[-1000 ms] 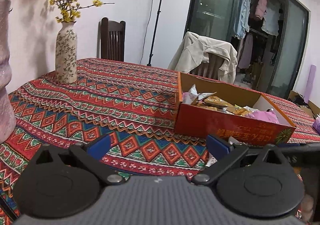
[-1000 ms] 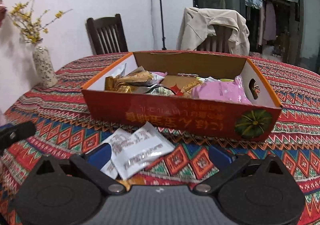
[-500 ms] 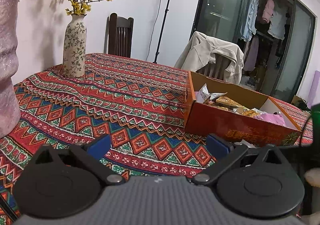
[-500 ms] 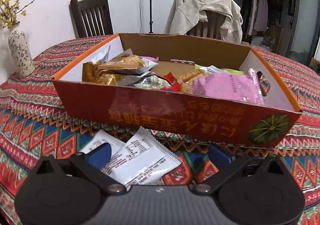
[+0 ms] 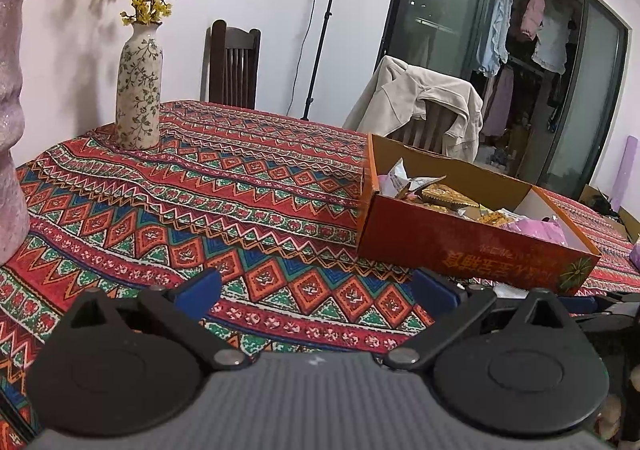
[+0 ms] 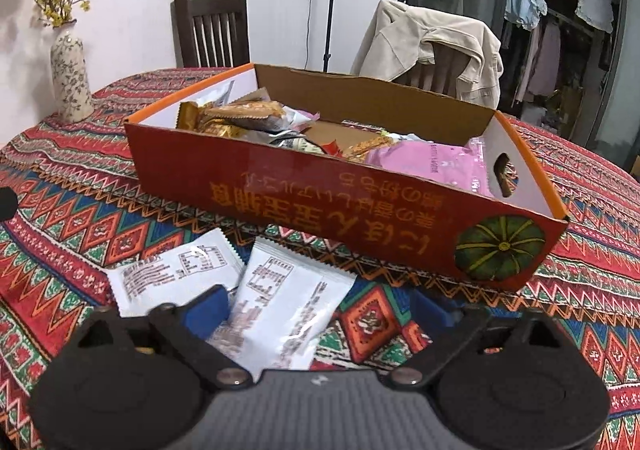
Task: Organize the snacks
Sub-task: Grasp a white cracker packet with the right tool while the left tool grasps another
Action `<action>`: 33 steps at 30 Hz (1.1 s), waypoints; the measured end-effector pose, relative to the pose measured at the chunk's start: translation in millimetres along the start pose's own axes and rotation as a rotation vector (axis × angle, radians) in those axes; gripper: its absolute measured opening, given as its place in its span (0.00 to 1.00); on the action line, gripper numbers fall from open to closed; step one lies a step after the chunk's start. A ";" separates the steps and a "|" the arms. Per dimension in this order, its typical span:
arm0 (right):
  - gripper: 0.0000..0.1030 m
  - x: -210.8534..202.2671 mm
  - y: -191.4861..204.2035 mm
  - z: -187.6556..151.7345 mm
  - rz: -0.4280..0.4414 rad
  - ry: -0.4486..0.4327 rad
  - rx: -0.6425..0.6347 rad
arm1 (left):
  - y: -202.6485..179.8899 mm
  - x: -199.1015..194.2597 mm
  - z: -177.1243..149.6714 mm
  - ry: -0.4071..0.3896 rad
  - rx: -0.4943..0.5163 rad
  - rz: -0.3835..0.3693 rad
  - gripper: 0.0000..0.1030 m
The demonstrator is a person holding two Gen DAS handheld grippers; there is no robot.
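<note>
The right gripper (image 6: 316,310) was closing its jaws around a white snack packet (image 6: 284,310) that lay on the patterned tablecloth (image 6: 80,217), just in front of the red box (image 6: 360,217), but the blue fingers (image 6: 208,308) did not seem to squeeze it yet, though that part was hard to see. A second white packet (image 6: 176,270) lay just beside it on the left. The left gripper (image 5: 316,290) was wide open over the cloth and held nothing, and the red box was full of other snacks (image 6: 240,115).
</note>
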State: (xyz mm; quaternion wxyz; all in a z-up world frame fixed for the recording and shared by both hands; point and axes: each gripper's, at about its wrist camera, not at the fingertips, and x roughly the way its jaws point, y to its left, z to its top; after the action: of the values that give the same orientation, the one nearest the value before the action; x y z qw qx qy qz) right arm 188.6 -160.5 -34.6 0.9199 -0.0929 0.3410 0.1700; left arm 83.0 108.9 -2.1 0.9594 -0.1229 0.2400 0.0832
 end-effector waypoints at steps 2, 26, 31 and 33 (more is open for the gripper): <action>0.67 -1.3 -4.2 -2.2 -0.017 -0.004 0.013 | -1.2 1.8 -1.0 0.004 0.000 -0.005 1.00; 0.39 -32.9 -39.1 -15.7 0.045 -0.139 0.075 | -53.6 11.5 5.8 0.040 0.151 -0.073 1.00; 0.39 -34.0 -53.8 -20.0 0.036 -0.150 0.105 | -81.9 27.3 5.5 0.109 0.202 -0.110 1.00; 0.39 -32.8 -58.4 -22.3 0.043 -0.149 0.123 | -93.7 34.7 3.4 0.127 0.231 -0.114 1.00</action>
State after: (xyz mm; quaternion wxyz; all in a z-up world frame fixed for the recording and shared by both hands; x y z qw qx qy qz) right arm 174.0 -229.0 -26.5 0.9428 -0.0161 0.2835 0.1749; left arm 135.2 23.7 2.4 0.9532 -0.0302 0.3008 -0.0075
